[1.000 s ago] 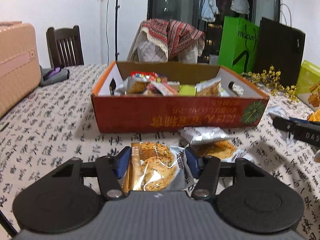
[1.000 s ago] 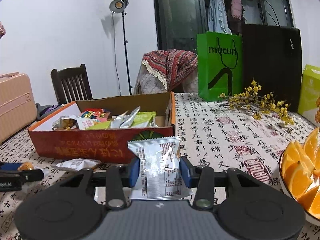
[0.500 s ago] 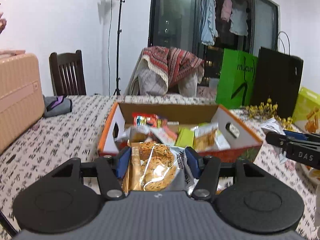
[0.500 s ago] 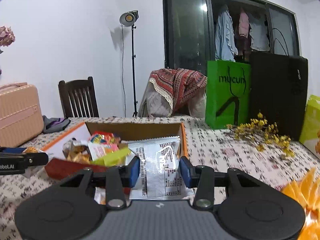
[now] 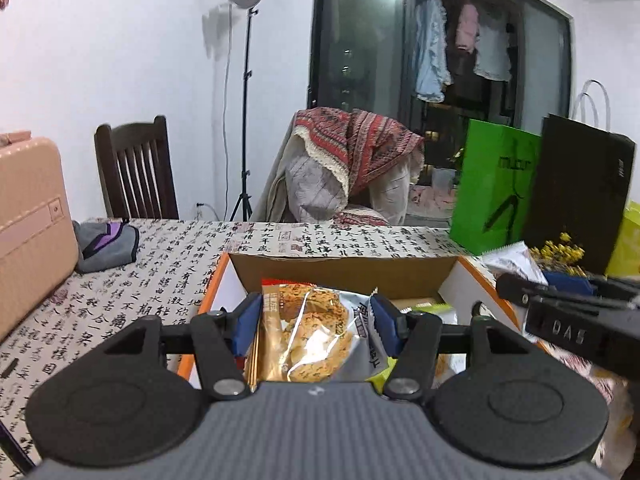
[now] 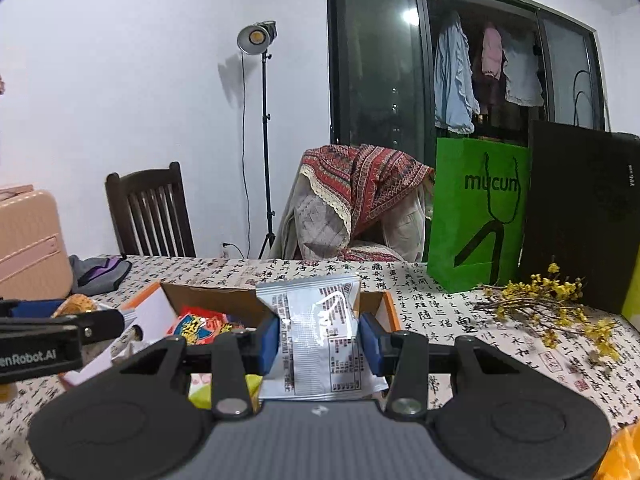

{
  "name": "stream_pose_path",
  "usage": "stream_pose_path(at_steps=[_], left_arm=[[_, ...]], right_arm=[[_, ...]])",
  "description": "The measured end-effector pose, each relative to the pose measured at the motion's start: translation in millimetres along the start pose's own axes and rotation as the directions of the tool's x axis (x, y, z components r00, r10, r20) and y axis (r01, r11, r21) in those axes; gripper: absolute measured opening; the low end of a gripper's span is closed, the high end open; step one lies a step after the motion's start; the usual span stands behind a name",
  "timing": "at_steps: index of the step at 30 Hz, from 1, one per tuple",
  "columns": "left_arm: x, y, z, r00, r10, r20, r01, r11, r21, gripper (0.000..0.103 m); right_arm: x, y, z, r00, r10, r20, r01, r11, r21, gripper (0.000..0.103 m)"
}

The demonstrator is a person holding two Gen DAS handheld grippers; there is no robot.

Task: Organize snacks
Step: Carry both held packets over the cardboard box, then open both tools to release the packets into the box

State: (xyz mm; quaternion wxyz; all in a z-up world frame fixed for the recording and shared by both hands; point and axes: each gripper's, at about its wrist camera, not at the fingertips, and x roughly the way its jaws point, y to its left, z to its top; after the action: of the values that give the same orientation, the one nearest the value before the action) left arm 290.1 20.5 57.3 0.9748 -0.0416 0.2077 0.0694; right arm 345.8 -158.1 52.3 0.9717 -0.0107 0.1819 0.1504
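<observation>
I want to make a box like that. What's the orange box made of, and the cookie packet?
The orange box looks like cardboard: brown matte inside, printed orange rim. The cookie packet seems thin shiny plastic film: it glints and crinkles, with a clear window.

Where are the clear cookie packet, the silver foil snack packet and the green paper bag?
Clear cookie packet (image 5: 316,332), left wrist view, on the cookies behind the film.
Silver foil snack packet (image 6: 316,332), right wrist view, on its printed back.
Green paper bag (image 6: 476,220), right wrist view, on its front face.
</observation>
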Motion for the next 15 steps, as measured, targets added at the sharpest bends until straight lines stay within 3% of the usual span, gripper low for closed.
stream_pose_path(at_steps=[6, 10, 15], left_arm=[[36, 7, -1, 0.998, 0.05, 0.024, -0.049, 0.998, -0.044, 0.06], [53, 4, -19, 0.986, 0.151, 0.066, -0.155, 0.986, 0.059, 0.06], [58, 6, -25, 0.994, 0.1, 0.043, -0.102, 0.993, 0.054, 0.061]], right_arm=[[27, -3, -12, 1.0, -0.004, 0.011, 0.004, 1.0, 0.018, 0.042], [38, -9, -22, 1.0, 0.005, 0.004, -0.005, 0.999, 0.037, 0.042], [45, -14, -32, 0.999, 0.016, -0.029, -0.016, 0.999, 0.03, 0.042]])
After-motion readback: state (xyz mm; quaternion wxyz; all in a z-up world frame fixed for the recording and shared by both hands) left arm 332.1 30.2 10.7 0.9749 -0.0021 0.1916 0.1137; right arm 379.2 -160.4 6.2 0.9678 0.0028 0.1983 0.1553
